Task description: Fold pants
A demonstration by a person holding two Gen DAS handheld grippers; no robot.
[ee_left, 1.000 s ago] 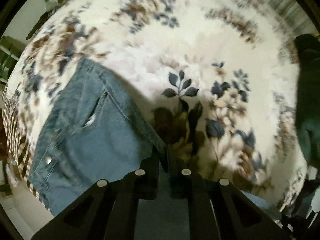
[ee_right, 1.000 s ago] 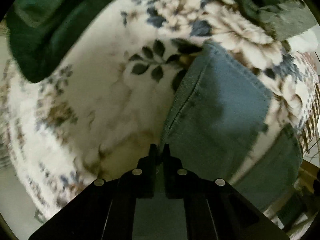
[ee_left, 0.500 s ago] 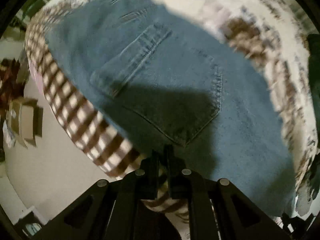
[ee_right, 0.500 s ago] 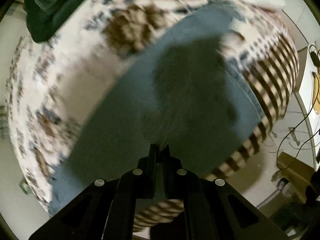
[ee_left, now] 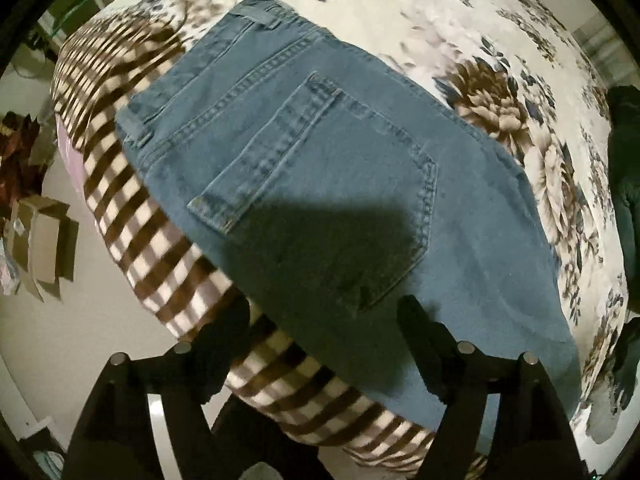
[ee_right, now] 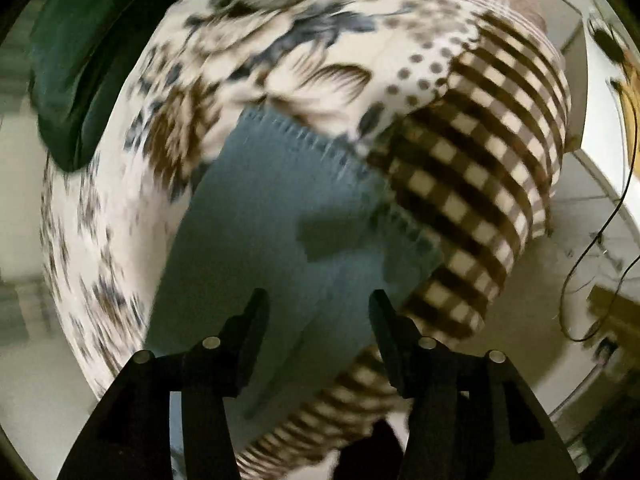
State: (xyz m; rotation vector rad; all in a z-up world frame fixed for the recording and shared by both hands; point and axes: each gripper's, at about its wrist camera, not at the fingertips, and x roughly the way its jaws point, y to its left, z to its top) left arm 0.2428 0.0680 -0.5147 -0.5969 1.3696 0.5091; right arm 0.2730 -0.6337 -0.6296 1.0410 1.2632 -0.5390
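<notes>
Both spread wide, empty: left claw (ee_left: 324,316) and right claw (ee_right: 318,300) above jeans (ee_left: 320,184). Folded flat on bed (ee_left: 500,60), pocket up, near edge reaching checked border (ee_left: 132,216). Floor (ee_left: 80,320) beyond; green cloth (ee_right: 76,64) well apart.

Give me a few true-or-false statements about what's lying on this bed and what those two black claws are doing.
1. The jeans show a back pocket. True.
2. The left gripper is clamped on the denim. False: its fingers are spread, holding nothing.
3. The right gripper is open. True.
4. The jeans lie on a plain white sheet. False: a floral blanket with a checked border.
</notes>
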